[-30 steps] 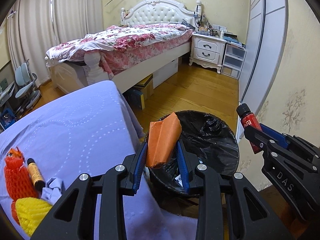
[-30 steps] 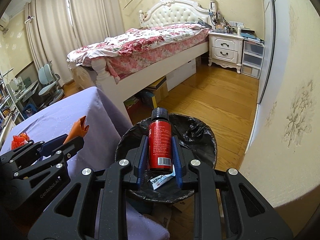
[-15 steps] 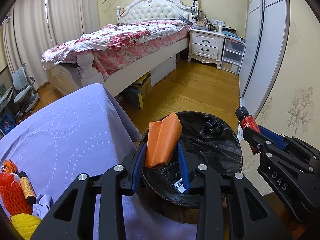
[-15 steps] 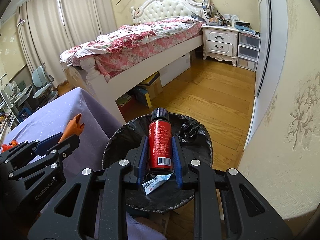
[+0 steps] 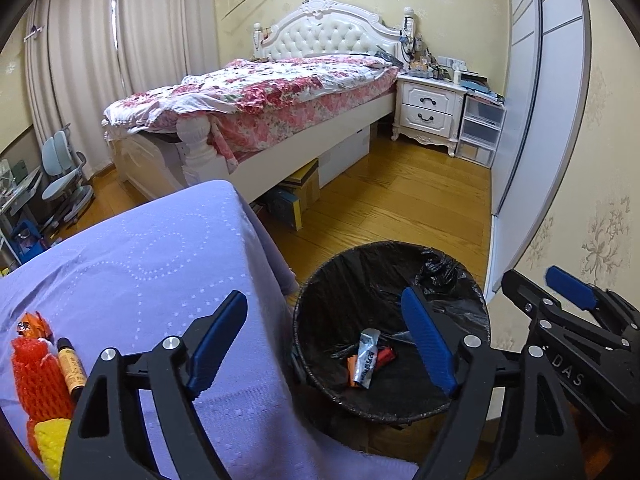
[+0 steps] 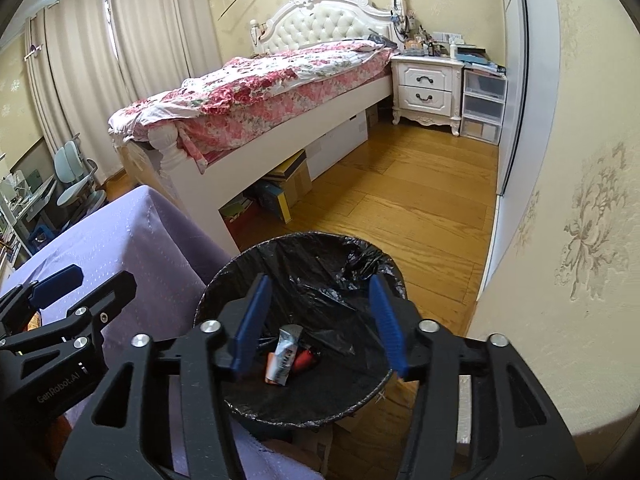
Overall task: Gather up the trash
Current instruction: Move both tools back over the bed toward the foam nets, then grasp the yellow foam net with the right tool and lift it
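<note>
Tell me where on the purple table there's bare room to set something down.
The purple tablecloth is bare from its far corner toward the bed down to the left gripper, including the edge beside the trash bin. It is crowded only at the near left, around the orange foam net, small bottle and yellow foam net.

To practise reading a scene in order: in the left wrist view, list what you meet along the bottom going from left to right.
Orange foam net → small brown bottle → purple tablecloth → black-lined trash bin → right hand-held gripper.
</note>
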Tool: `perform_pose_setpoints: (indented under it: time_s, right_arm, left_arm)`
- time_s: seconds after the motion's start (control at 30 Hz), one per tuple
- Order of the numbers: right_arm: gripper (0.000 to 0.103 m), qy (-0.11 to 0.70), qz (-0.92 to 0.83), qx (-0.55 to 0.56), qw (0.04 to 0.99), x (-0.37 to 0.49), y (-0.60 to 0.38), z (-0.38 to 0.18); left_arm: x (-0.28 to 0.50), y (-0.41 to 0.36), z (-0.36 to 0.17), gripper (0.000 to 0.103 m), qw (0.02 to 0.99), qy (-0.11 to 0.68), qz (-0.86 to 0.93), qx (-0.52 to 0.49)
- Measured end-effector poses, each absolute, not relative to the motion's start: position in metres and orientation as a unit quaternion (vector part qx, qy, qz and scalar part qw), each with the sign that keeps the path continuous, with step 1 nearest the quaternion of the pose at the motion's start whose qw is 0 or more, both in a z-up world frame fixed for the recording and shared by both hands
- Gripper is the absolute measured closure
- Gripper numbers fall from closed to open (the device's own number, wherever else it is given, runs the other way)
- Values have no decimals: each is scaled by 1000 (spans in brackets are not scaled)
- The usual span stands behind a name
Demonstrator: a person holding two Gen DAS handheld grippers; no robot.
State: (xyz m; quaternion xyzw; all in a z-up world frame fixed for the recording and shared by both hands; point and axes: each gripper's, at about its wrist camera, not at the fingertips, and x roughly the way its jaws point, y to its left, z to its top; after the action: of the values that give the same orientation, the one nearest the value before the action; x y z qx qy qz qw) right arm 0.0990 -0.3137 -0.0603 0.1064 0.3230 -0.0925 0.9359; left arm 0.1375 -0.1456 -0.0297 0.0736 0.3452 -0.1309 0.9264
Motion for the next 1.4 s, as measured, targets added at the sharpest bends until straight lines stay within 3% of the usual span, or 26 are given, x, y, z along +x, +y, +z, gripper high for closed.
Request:
perform_pose_setpoints:
  time_s: [0.3,0.9,1.4]
  right_arm:
    - [11,306,-117,100,939,81,-302,-43]
    - [10,337,-46,102,935,39,-230,-45]
    - [10,352,71,33,933,9,-122,-49]
  left_arm:
    - [122,-113,-12,21,935,333,-111,53]
    - [54,-25,-5,21,940,332,-62,35]
    - [5,86,-24,21,935,353,37,-2]
